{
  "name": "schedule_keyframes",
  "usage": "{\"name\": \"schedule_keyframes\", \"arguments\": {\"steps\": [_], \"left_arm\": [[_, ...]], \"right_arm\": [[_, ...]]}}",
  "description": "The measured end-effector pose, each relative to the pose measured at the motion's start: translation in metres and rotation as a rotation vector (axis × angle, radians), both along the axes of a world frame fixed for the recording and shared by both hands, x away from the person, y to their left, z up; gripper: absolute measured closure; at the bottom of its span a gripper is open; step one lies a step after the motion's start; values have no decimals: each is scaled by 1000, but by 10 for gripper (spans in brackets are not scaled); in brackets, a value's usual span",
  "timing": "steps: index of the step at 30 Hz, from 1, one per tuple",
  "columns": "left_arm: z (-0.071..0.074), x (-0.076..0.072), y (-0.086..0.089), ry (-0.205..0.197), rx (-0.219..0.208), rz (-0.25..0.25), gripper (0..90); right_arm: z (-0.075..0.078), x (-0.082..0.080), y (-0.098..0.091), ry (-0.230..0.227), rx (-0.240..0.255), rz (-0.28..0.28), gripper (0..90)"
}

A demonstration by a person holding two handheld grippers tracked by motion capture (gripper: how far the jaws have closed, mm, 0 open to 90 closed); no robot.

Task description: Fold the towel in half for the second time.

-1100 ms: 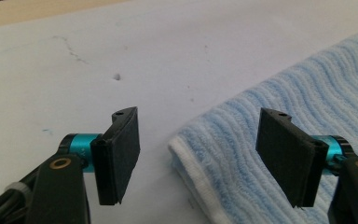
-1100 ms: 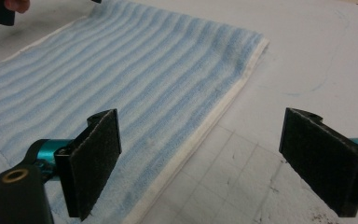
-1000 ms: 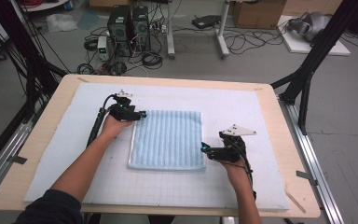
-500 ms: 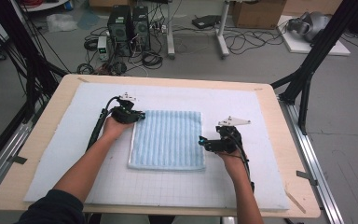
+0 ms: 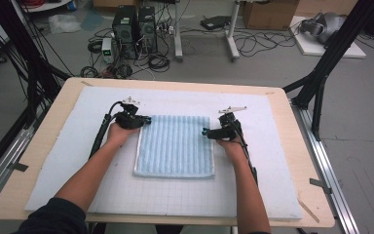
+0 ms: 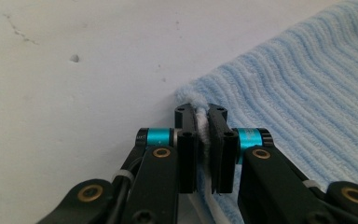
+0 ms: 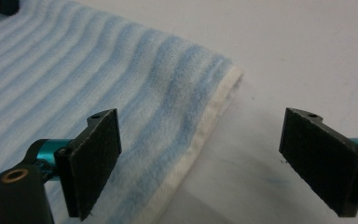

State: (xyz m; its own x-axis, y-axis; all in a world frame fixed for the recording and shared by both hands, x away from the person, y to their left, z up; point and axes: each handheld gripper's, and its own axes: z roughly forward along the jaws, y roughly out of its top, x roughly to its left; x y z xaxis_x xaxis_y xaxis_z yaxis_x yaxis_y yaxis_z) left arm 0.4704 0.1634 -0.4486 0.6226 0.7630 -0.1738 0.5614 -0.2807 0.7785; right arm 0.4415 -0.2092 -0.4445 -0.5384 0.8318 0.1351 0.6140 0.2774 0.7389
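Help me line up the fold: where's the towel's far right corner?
In the right gripper view, the corner lies flat on the white mat, ahead between the right gripper's open jaws.

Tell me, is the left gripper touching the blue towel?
Touching. In the left gripper view, the left gripper has just closed, pinching the blue towel's white corner edge between its pads.

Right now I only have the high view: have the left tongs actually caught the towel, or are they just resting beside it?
Observer: Caught. The left tongs have just been closing, and their pads pinch the corner edge of the blue towel.
Operator: And the right tongs?
Observer: The right tongs stand wide open at another towel corner, with one pad over the cloth and the other over the bare white mat.
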Motion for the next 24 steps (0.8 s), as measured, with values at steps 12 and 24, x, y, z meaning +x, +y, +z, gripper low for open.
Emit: {"name": "schedule_keyframes", "arguments": {"steps": [12, 24], "left_arm": [[-1, 0, 2, 24, -26, 10, 832], [2, 1, 7, 16, -84, 47, 837]], "right_arm": [[-2, 23, 10, 12, -13, 4, 335], [2, 22, 19, -14, -36, 44, 847]]}}
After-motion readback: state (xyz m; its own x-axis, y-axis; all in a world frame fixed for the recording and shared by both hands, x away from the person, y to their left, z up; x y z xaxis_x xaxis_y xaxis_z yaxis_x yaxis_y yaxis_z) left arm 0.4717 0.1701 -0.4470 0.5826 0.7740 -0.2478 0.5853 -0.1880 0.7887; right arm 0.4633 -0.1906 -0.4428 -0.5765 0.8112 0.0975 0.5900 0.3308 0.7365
